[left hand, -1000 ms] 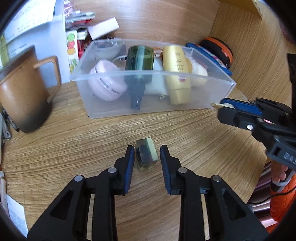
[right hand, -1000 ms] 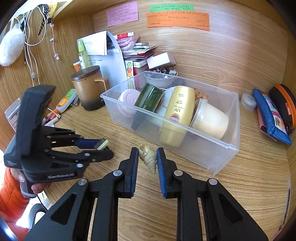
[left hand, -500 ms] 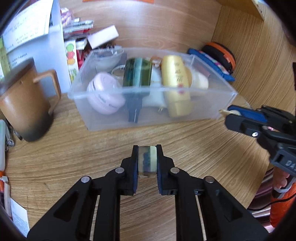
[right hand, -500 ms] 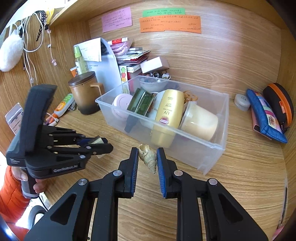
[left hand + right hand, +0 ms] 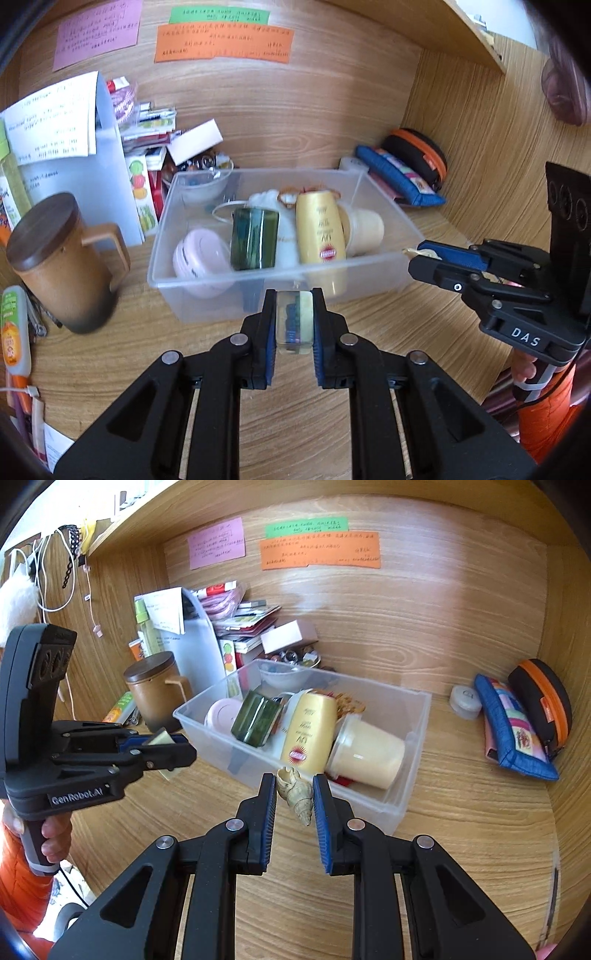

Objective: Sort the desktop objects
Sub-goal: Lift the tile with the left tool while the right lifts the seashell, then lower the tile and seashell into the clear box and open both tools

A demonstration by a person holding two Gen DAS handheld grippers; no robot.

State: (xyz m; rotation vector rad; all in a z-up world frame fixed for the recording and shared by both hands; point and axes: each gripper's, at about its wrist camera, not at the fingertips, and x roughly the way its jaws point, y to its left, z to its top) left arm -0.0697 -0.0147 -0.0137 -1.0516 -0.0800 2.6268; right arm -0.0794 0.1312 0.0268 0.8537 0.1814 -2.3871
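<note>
My left gripper (image 5: 294, 325) is shut on a small clear block (image 5: 294, 321) with a pale side and a dark blue core, held above the wooden desk just in front of the clear plastic bin (image 5: 388, 284). My right gripper (image 5: 294, 797) is shut on a beige spiral seashell (image 5: 295, 794), lifted near the bin's (image 5: 406, 797) front wall. In the right wrist view the left gripper (image 5: 162, 744) shows at the left with the block (image 5: 159, 736) between its fingers. In the left wrist view the right gripper (image 5: 424, 258) shows at the right, with the shell's tip (image 5: 417, 252) poking out.
The bin holds a yellow sunscreen tube (image 5: 320, 232), a green glass bottle (image 5: 255, 240), a pink jar (image 5: 199, 258) and a cream cup (image 5: 365, 229). A brown lidded mug (image 5: 62, 266) stands left of it. Pouches (image 5: 517, 723) and a small round case (image 5: 464, 701) lie at the right wall; papers and boxes (image 5: 147, 125) are stacked behind.
The left gripper closed on the block, which lay on the desk between its open fingers, and lifted it. The right gripper rose a little with the shell, and both views tilted up.
</note>
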